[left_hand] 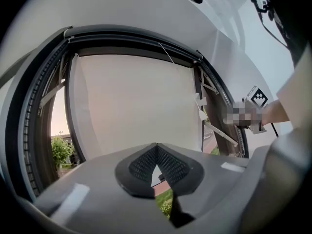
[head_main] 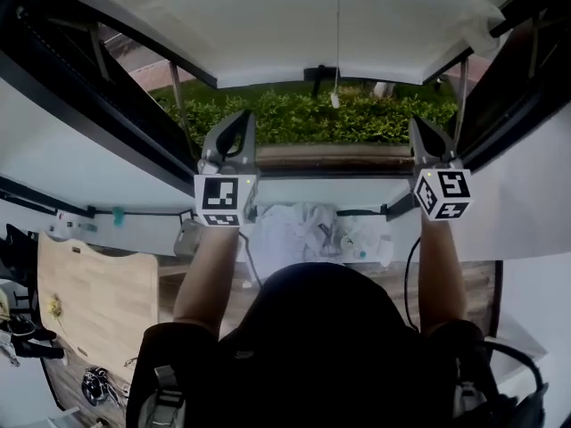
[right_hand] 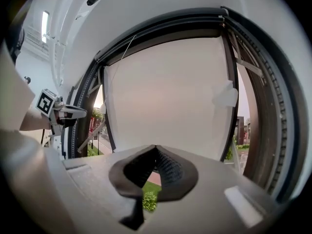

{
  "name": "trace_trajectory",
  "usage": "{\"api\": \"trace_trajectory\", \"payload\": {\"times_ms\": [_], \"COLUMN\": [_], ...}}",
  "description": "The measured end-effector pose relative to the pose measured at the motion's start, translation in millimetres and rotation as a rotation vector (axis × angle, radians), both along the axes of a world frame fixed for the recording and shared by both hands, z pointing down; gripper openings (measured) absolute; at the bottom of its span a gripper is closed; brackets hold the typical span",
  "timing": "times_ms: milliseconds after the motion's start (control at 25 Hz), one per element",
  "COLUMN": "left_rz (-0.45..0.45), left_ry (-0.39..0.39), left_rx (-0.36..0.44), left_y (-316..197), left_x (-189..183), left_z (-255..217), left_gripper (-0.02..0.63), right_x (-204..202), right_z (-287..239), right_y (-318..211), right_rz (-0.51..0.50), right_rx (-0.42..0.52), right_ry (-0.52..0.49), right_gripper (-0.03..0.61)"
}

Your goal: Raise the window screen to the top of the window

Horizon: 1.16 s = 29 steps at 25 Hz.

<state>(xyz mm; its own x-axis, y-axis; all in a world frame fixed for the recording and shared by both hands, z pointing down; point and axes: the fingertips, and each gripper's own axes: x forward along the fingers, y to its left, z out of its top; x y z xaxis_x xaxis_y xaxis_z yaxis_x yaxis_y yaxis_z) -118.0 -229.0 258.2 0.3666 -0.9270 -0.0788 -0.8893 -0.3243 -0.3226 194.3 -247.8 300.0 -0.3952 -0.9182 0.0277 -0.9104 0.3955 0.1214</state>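
Window screen (head_main: 294,25) covered most of window, hem above hedge (head_main: 303,114). Left gripper (head_main: 239,119) and right gripper (head_main: 417,125) both pinched shut, empty, near hem. Advice: push both ends up evenly, keeping hem level.

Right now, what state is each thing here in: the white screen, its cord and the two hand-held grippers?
Window screen: down over most of the window, with a gap at the bottom showing the hedge.
Pull cord: hanging loose in front of the screen.
Left hand-held gripper: shut, holding nothing.
Right hand-held gripper: shut, holding nothing.
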Motion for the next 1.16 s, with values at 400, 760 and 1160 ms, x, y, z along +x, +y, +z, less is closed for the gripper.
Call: {"api": "trace_trajectory", "payload": {"times_ms": [400, 760, 1160], "left_rz": [-0.003, 0.005, 0.013], "left_ry": [-0.022, -0.018, -0.002], "left_rx": [-0.030, -0.065, -0.090], "left_y": [1.7, 0.8, 1.2], "left_x": [-2.8, -2.3, -2.1], "left_z": [25.8, 37.6, 43.3], "left_gripper": [0.006, 0.006, 0.006], "right_x": [12.5, 15.7, 17.0], "right_z": [20.4, 26.5, 30.5], "right_y": [9.1, 12.5, 14.4], "right_rz": [0.041, 0.047, 0.050], "right_rx": [-0.009, -0.016, -0.030], "right_ry": [0.013, 0.001, 0.006], "right_gripper": [0.000, 0.000, 0.000]}}
